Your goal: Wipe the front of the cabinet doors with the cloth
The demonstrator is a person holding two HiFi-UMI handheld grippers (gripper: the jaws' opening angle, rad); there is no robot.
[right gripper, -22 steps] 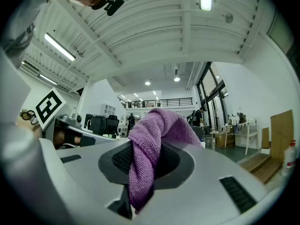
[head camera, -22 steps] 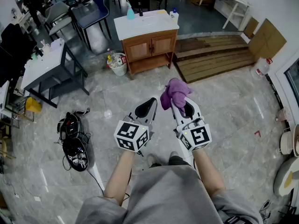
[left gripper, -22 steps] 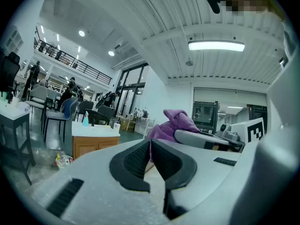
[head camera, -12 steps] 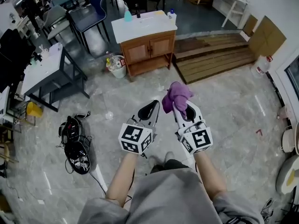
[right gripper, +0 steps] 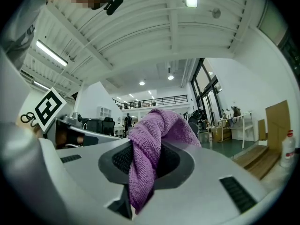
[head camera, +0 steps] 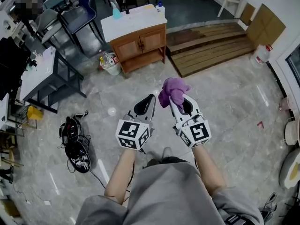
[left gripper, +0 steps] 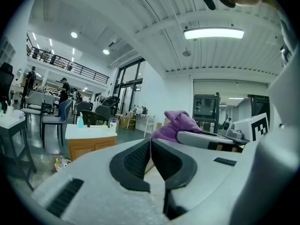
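The right hand-held gripper point(head camera: 177, 101) was clamped on the purple cloth point(head camera: 172, 89). In the right gripper view the cloth ran as a twisted rope down between the pads, with a bunched head standing out past the tips. The left hand-held gripper point(head camera: 145, 105) was drawn in narrow, its pads meeting at the tips with nothing between them.

The person stood on the marble floor point(head camera: 225, 102), both grippers held out at waist height, side by side and pointing forward. The cabinet point(head camera: 139, 41) stood well apart from them, ahead and somewhat to the left, with open floor between. Its two wooden doors point(head camera: 152, 39) faced the person under a white top.

Judging from this, no wiping had begun; the cloth was nowhere near the wood. The coming move turned on closing that gap: walking forward and slightly left, then lowering the right gripper so the cloth's bunched head met the doors flat. The left gripper sat on the cabinet's side, but the cloth was in the right.
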